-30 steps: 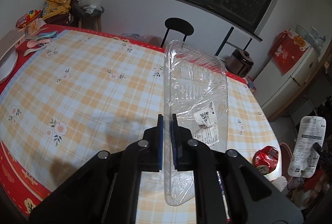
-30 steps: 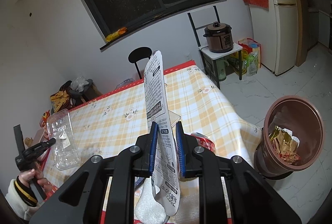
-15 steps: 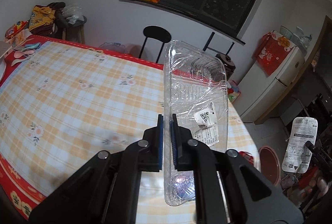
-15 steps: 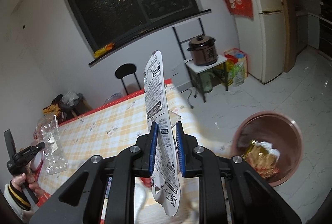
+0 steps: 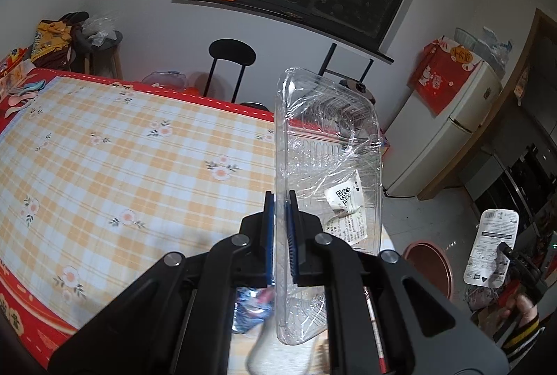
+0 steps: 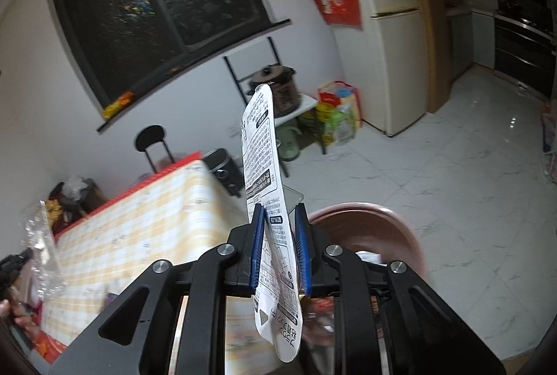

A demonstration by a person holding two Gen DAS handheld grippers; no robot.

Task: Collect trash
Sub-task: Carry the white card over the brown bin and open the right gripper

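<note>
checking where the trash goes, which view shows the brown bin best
The right wrist view: the brown bin sits close below the right gripper, though the fingers and white wrapper cover part of it. The left wrist view shows it small and partly hidden.

Left gripper (image 5: pixel 281 229): blue-padded jaws nearly closed, pinching the edge of a clear plastic tray (image 5: pixel 327 166) standing upright between them; right gripper (image 6: pixel 278 242): jaws clamped on a white printed wrapper (image 6: pixel 268 187), likewise upright.
</note>
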